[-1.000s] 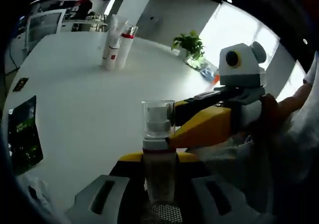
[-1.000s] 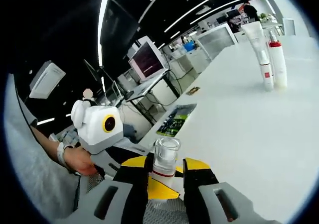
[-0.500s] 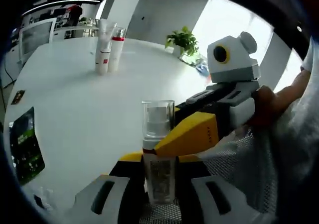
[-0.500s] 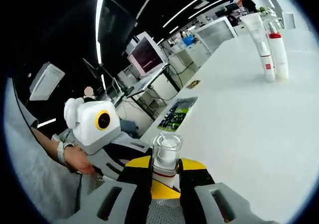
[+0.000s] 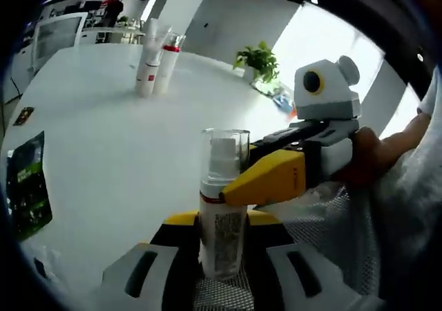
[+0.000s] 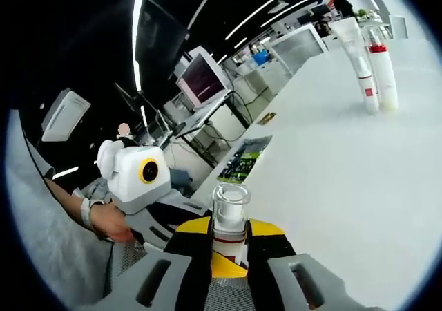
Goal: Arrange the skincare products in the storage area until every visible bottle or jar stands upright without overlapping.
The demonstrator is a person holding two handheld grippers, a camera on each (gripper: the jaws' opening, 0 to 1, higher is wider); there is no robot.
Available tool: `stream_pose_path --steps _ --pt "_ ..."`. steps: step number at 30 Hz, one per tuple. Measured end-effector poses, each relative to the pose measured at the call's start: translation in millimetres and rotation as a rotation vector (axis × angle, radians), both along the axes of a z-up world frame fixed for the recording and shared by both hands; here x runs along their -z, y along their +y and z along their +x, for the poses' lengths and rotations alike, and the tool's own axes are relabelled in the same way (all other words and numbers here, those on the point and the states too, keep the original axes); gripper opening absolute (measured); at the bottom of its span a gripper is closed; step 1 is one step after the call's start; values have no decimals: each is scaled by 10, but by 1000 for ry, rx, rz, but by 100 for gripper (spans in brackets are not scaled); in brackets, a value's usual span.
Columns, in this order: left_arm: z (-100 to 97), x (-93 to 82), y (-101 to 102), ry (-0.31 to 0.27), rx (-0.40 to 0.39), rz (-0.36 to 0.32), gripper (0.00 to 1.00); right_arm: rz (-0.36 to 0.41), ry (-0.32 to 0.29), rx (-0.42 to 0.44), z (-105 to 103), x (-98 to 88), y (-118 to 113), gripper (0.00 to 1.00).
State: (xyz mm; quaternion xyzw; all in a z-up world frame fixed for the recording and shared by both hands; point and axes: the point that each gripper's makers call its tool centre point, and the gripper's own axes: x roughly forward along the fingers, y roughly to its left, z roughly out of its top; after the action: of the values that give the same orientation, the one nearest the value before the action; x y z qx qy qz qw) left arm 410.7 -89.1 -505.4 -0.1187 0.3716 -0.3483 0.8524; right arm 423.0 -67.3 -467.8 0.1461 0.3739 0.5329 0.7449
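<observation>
A white pump bottle [image 5: 221,228] with a clear cap and a red neck band stands upright between the jaws of my left gripper [image 5: 221,236], which is shut on its body. My right gripper [image 5: 242,181] comes in from the right, its yellow jaws closed on the bottle's neck. In the right gripper view the same bottle [image 6: 229,218] sits between the right gripper [image 6: 229,233] jaws, with the left gripper [image 6: 162,211] just to the left. Far across the white table [image 5: 117,145] a white tube [image 5: 146,66] and a red-banded bottle [image 5: 168,63] stand upright side by side, also seen as tube [image 6: 357,55] and bottle [image 6: 383,72].
A green and black card [image 5: 27,183] lies near the table's left edge, with a small dark tag [image 5: 24,115] beyond it. A potted plant [image 5: 261,61] stands at the far side. A person's hand [image 5: 376,155] holds the right gripper. Desks and monitors [image 6: 204,83] lie beyond the table.
The right gripper's jaws have drawn in against the bottle's neck. The bottle now sits a little higher and slightly tilted in the left gripper view. Both views shifted slightly.
</observation>
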Motion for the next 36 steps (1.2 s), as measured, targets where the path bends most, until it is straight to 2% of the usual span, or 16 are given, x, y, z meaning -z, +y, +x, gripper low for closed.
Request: stream_pose_path --steps 5,6,8,11,16,18,20,24,28,34,36 --pt "-10 2 -7 7 2 -6 20 21 20 20 24 -20 -6 12" --pt "-21 -3 -14 11 7 -2 20 21 19 19 21 -21 -1 13" --pt "-8 -9 13 -18 16 37 19 21 13 23 29 -22 8 13" --pt "-16 12 31 -1 11 38 19 21 37 31 25 2 24 13" --pt "-19 27 45 3 10 52 19 13 38 21 4 17 31 14" --pt "-4 5 43 -7 5 47 19 -14 49 -8 -55 67 40 15" --pt "-2 10 47 -11 8 53 19 -27 25 -14 -62 63 61 15" --pt "0 -3 38 -15 8 47 19 -18 35 -11 -54 58 36 14" --pt "15 -21 28 -35 9 47 20 -18 18 -14 -45 41 29 13" --pt "27 -20 17 -32 0 21 20 -26 4 -16 -44 32 21 13" --pt "22 -16 13 -13 -8 0 20 -28 -1 -18 -43 32 18 13"
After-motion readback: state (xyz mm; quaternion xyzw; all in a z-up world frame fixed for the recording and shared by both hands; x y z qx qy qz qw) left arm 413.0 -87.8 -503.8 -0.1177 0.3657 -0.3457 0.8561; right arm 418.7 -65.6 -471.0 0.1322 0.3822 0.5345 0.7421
